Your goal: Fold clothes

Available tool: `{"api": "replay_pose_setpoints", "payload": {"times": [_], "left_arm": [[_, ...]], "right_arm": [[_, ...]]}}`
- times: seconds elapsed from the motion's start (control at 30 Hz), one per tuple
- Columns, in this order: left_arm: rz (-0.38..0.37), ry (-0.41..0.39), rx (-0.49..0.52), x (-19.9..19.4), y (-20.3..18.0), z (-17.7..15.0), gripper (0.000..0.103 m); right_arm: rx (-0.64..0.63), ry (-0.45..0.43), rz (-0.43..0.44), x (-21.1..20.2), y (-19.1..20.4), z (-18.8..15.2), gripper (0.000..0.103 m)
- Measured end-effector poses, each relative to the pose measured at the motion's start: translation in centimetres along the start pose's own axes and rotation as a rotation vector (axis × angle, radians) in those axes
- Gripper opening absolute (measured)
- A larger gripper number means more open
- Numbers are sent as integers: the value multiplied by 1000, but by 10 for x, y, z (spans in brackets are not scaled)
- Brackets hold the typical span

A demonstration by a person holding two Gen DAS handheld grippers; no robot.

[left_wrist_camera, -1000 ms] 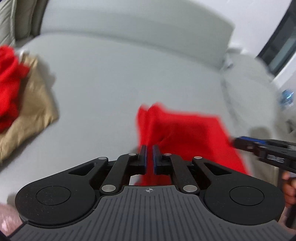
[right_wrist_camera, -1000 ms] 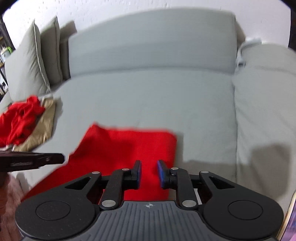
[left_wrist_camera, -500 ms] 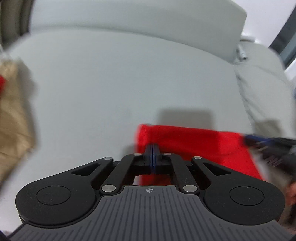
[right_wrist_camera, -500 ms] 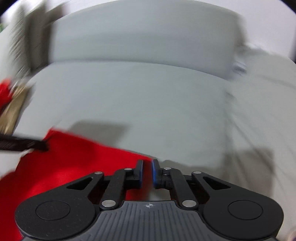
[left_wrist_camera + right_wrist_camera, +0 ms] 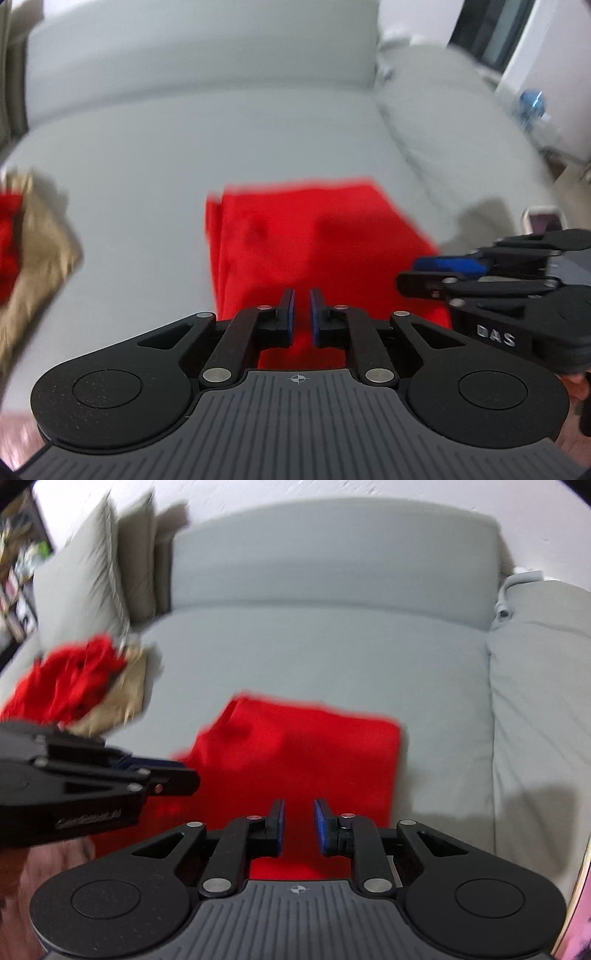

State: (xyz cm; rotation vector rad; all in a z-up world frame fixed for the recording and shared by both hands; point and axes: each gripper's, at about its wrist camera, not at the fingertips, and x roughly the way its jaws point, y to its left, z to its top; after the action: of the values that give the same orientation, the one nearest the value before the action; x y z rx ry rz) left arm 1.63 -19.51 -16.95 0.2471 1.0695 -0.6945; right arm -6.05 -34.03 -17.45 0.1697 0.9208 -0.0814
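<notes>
Above the red garment point(image 5: 314, 240), both grippers have let go, jaws parted

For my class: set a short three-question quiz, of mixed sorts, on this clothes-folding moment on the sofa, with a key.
1. True or false: the left gripper is clamped on the red garment.
2. What lies under the crumpled red clothing at the sofa's left end? A tan garment; B blue towel; C nothing.
3. Fill in: the right gripper's jaws stand ____.

Key: 1 false, its jaws are apart; 2 A; 3 open.
</notes>
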Motion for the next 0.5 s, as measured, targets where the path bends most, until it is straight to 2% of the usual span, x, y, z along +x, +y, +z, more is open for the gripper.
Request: {"api": "replay_pose_setpoints", "payload": {"times": [0.03,0.13,0.2,0.27,0.3,0.43,0.5], "left_arm": [[3,25,-22,3,2,-3,7],[13,47,-65,-11,6,-7,6],[26,52,-73,-25,6,-11,7],[40,30,-81,-41,7,-16,8],[37,12,-97,-51,10,-18,10],[17,-19,-162,-72,14,-28,29],[11,-21,-174,-78,14,-33,31]], "right_arm": [[-19,27,-28,-2,-1,-9,14],[5,56,-83,-24,-10,-21,16],[34,69,-99,-41,-13,-26,22],[66,55,-86,-57,-15,-32,22],[80,45,-72,-61,-15,-34,22],[126,26,-17,-68,-9,-39,23],[157,29,18,-70,-4,-40,26]]}}
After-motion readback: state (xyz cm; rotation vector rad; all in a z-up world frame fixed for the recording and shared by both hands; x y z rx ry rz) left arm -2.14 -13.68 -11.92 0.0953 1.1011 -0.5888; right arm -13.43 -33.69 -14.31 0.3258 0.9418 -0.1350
